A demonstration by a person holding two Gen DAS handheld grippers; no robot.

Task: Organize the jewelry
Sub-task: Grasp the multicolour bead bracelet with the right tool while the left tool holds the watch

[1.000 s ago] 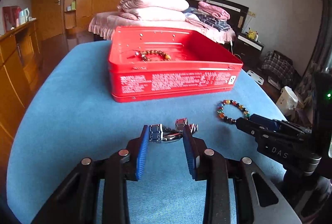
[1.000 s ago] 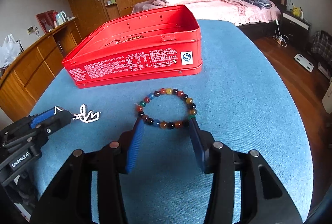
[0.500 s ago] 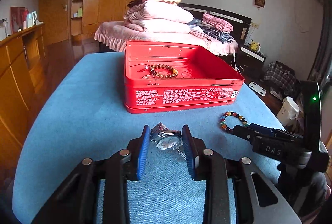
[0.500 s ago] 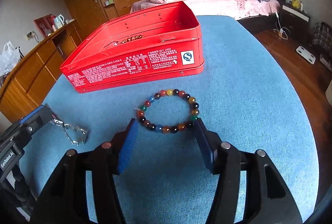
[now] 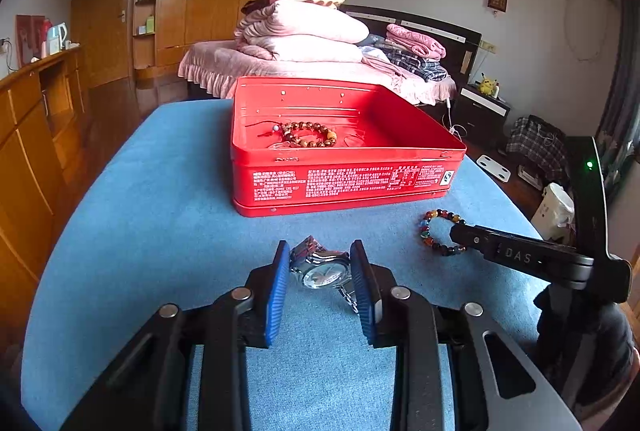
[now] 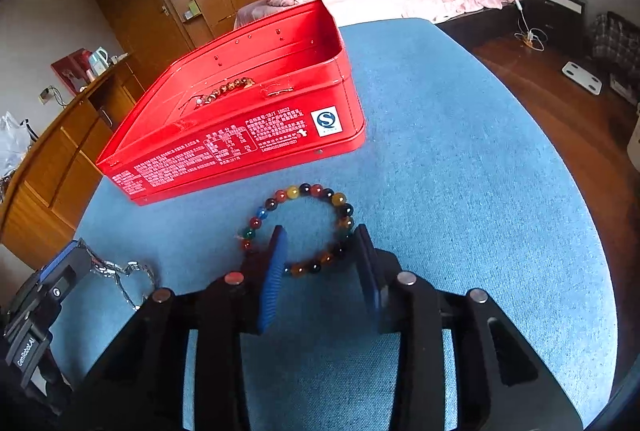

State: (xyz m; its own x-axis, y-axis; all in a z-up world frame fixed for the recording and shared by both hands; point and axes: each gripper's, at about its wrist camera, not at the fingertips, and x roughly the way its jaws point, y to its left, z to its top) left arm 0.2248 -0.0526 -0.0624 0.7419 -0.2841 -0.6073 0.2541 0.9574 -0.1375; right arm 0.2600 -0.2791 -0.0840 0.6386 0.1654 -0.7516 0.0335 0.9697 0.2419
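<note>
A silver watch (image 5: 324, 269) sits clamped between the blue pads of my left gripper (image 5: 320, 247), its band hanging down toward the blue cloth. The same band (image 6: 128, 275) shows at the left of the right wrist view. A multicoloured bead bracelet (image 6: 304, 189) lies flat on the cloth. My right gripper (image 6: 320, 231) straddles its near arc, jaws closing: the left finger crosses over the beads and the right finger stands just outside them. The ring keeps its round shape. Behind it stands the open red tin (image 5: 344, 183), holding a brown bead bracelet (image 5: 308, 135).
The blue-covered table (image 5: 160, 211) drops off at its rounded edges to a wooden floor. A wooden cabinet (image 5: 36, 119) lines the left side. A bed piled with folded quilts (image 5: 304, 31) stands beyond the tin.
The left gripper closed on the watch and raised it off the cloth. The right jaws widened, then narrowed, and slid forward until one finger overlaps the bracelet.
</note>
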